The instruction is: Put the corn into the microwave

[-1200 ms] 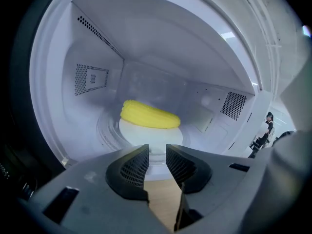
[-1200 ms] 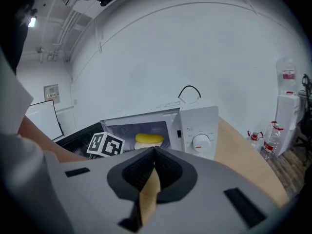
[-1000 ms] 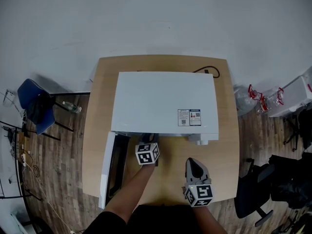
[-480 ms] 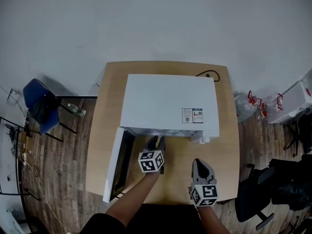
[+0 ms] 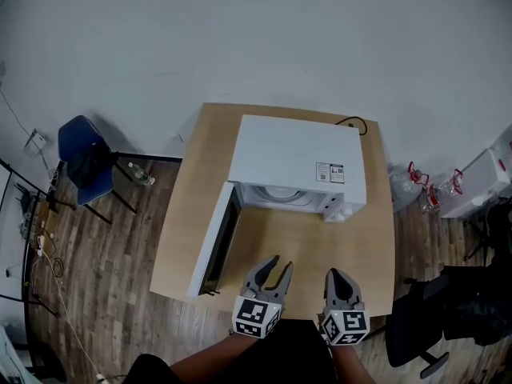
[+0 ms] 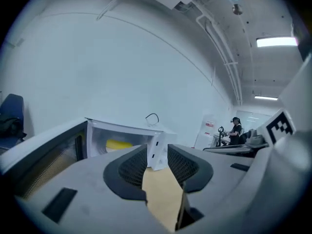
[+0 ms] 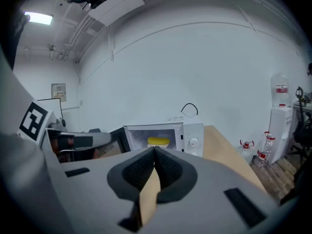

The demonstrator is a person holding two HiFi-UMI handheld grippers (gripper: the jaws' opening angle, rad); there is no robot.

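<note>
Inside the open microwave (image 5: 296,154) lies the corn (image 7: 158,141); left claw (image 5: 282,263), just opened, holds nothing, right claw (image 5: 337,274) closed.

My wooden table (image 5: 188,214) fills the middle of the head view, standing on a plank floor (image 5: 104,278). Only the white microwave (image 5: 296,154) sits on it, toward the upper right, its door (image 5: 214,245) swung open toward the lower left. A black cable (image 5: 354,122) loops on the tabletop at the upper right corner
</note>
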